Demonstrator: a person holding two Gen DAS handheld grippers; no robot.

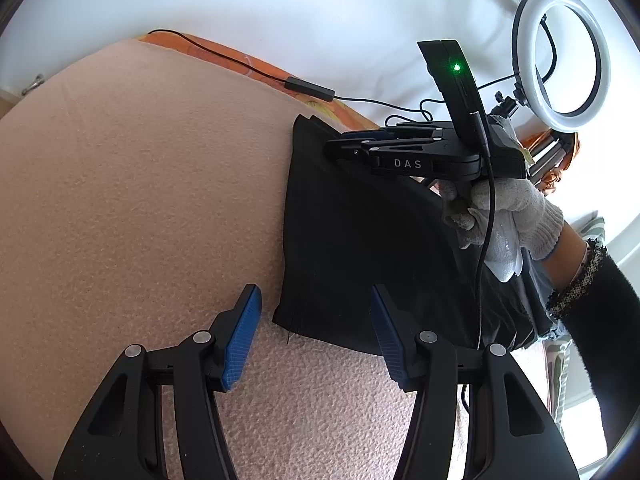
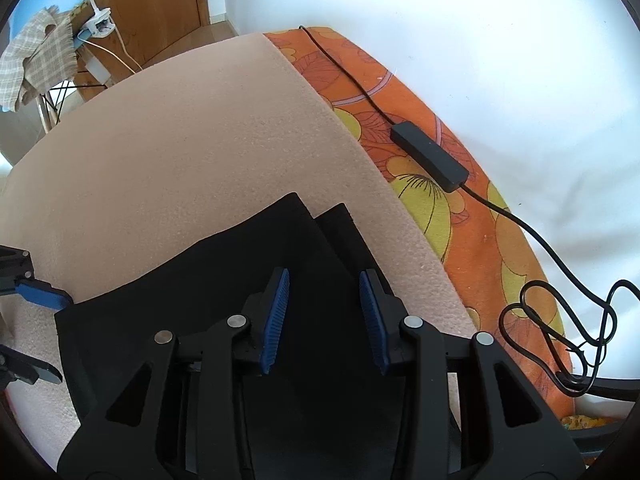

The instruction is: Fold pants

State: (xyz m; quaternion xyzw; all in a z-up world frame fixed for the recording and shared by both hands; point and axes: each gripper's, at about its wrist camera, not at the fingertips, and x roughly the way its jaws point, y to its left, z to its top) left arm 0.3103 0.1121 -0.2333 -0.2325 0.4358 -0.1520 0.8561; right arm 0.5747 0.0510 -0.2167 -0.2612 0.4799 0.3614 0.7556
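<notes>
A pink fleece blanket (image 1: 140, 184) covers the surface, and along its far edge a strip of orange floral sheet (image 2: 452, 184) shows beneath it, against a white wall (image 1: 300, 4). A black cable with an inline box (image 2: 428, 160) runs along that orange strip. The black pants (image 1: 360, 248) lie on the blanket near its far edge, one straight hem end towards the middle of the surface.

The left gripper (image 1: 316, 336) hangs just above the near corner of that hem with its blue-padded jaws wide apart, holding nothing. The right gripper (image 2: 324, 320) is low over the pants close to the far edge, its jaws partly open with black cloth lying between and beneath them; whether the pads touch the cloth cannot be told.

Only the left wrist view shows the white-gloved hand (image 1: 508, 220) on the right gripper's handle, and a ring light (image 1: 562, 56) on a stand. Only the right wrist view shows a wooden door (image 2: 156, 4) and a chair draped with checked cloth (image 2: 36, 52) past the left end of the surface.
</notes>
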